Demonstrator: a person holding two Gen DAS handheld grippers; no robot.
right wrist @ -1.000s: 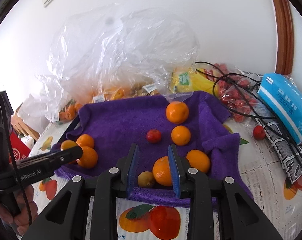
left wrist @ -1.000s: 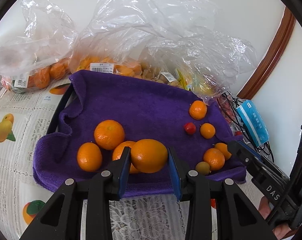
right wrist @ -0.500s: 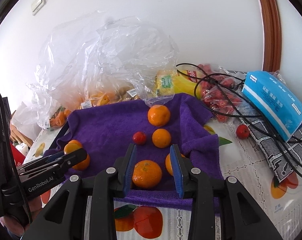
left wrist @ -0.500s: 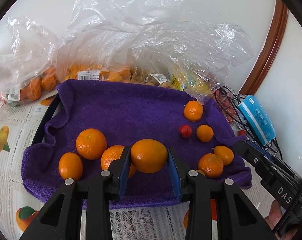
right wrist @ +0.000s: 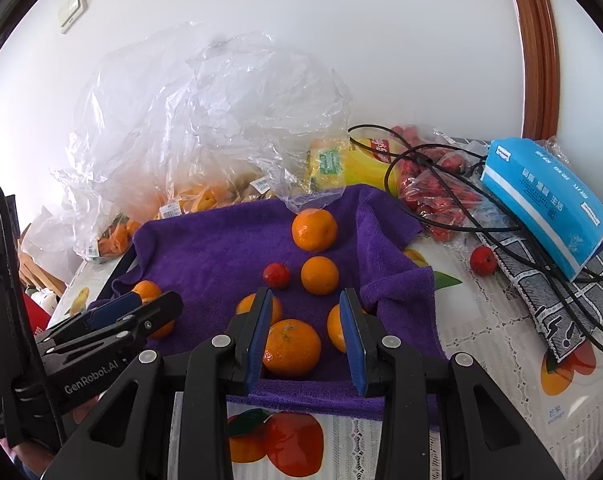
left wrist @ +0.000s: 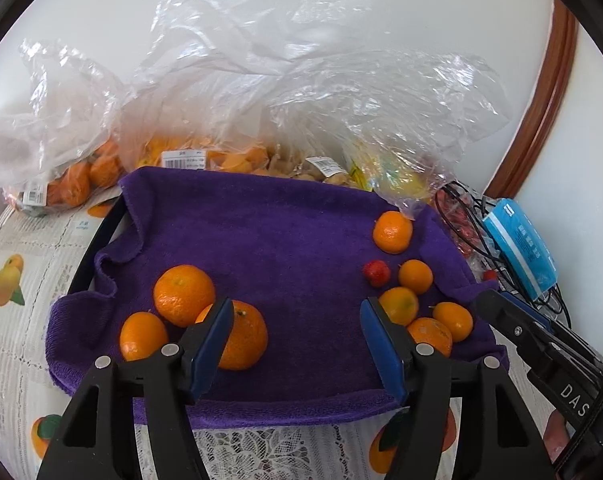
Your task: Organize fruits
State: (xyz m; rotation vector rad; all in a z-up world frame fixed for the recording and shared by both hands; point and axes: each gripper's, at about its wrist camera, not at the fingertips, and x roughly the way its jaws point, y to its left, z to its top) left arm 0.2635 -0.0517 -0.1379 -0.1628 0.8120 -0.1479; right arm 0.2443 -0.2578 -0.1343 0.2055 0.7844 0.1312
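A purple towel [left wrist: 269, 240] covers a tray and holds several oranges. My left gripper [left wrist: 297, 344] is open and empty above the towel's near edge; a large orange [left wrist: 243, 336] lies just beside its left finger, with two more oranges [left wrist: 183, 294] to the left. Smaller oranges [left wrist: 415, 276] and a small red fruit [left wrist: 376, 273] lie at the right. My right gripper [right wrist: 305, 336] is open, and an orange [right wrist: 291, 346] lies on the towel [right wrist: 221, 248] between its fingers, against the left one.
Clear plastic bags [left wrist: 301, 100] of oranges stand behind the towel. A blue tissue pack [right wrist: 541, 196], black cables [right wrist: 481, 216], a bag of red fruit [right wrist: 441, 196] and a loose red fruit [right wrist: 483, 260] lie at the right. The fruit-print tablecloth [right wrist: 481, 360] surrounds the towel.
My left gripper opened and let go of the large orange, which now lies on the towel by the left group. My right gripper widened around the orange near the towel's front.
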